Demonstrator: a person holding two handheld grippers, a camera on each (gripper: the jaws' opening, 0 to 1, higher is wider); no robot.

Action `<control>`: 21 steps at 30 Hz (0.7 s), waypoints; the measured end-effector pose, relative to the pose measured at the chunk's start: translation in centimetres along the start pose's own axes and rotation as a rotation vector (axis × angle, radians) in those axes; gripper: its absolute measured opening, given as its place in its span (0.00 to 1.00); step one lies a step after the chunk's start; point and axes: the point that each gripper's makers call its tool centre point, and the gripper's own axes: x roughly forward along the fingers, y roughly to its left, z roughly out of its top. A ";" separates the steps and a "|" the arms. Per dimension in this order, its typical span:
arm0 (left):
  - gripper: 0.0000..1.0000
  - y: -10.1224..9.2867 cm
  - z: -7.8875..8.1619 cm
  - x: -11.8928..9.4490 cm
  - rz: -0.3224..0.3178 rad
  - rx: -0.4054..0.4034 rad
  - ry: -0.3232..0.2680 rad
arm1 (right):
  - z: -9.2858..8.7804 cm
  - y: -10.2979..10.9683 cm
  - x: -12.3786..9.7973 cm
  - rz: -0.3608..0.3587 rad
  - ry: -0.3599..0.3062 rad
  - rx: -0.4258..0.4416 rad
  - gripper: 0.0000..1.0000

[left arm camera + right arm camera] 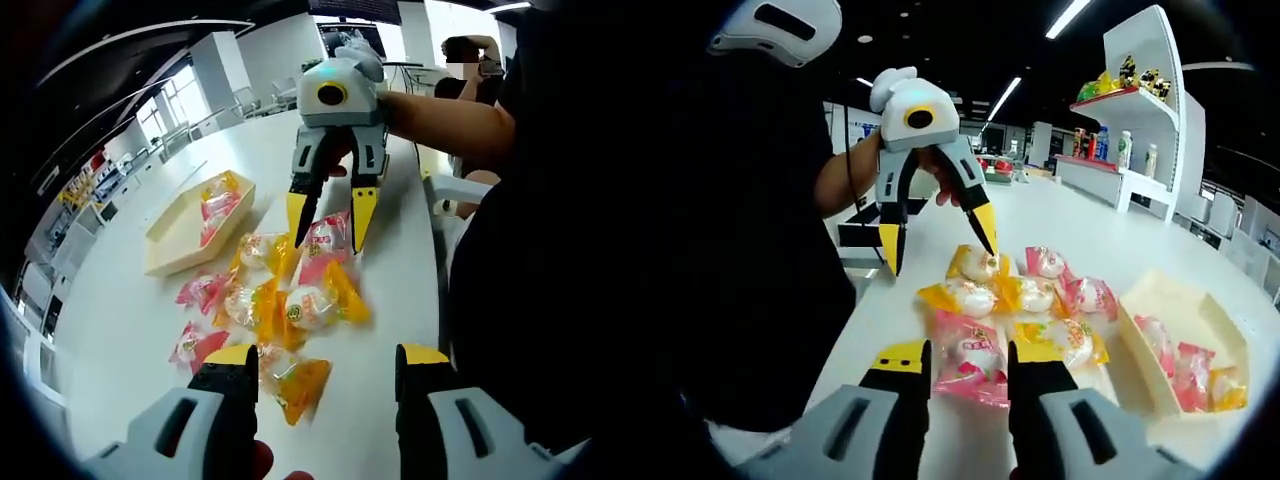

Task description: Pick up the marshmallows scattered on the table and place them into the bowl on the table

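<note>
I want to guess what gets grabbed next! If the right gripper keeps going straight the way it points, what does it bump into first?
Probably the pink marshmallow packet lying on the table between the right gripper's open jaws. It looks like the nearest thing ahead, before the yellow packets behind it, though depth is hard to judge.

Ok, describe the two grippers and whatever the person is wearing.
Both grippers match. The right gripper, seen in the left gripper view, has a white rounded body with a yellow ring, grey-black jaws and yellow tips. The left gripper, seen in the right gripper view, looks the same. Up close, the jaws rise from grey housings. The person wears a dark short-sleeved top.
</note>
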 end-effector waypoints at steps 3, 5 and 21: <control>0.55 0.0 -0.1 0.0 0.000 0.000 0.003 | -0.2 0.0 0.0 -0.001 0.007 0.002 0.30; 0.55 0.0 -0.1 0.0 0.000 -0.001 0.003 | -0.2 -0.1 0.0 -0.002 0.005 0.003 0.29; 0.55 -0.1 -0.2 0.0 -0.001 -0.001 0.004 | -0.3 -0.4 0.0 -0.020 0.000 0.022 0.27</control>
